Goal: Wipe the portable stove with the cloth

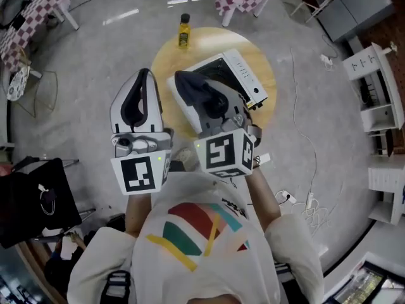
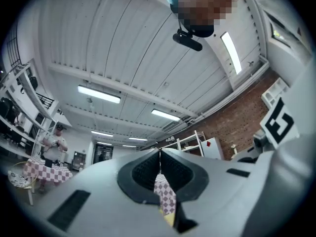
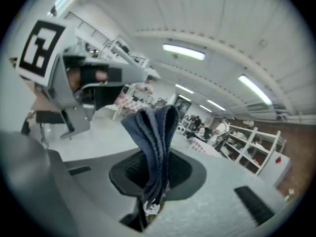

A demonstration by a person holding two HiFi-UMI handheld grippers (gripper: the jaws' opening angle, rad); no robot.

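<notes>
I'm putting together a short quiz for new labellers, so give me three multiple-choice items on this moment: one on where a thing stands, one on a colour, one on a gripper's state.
1. Where on the round table does the yellow bottle stand?
A. at the edge far from the person
B. at the edge near the person
C. in the middle

2. What colour is the cloth in the right gripper?
A. red
B. dark blue
C. white

3. How do the jaws of the left gripper stand?
A. wide apart
B. shut on the cloth
C. together, with nothing held

Key:
1 A, since the head view shows the bottle at the table's far rim.
2 B, since the folded cloth clamped between the right jaws is dark blue.
3 C, since the left gripper view shows the jaws meeting with nothing between them.
</notes>
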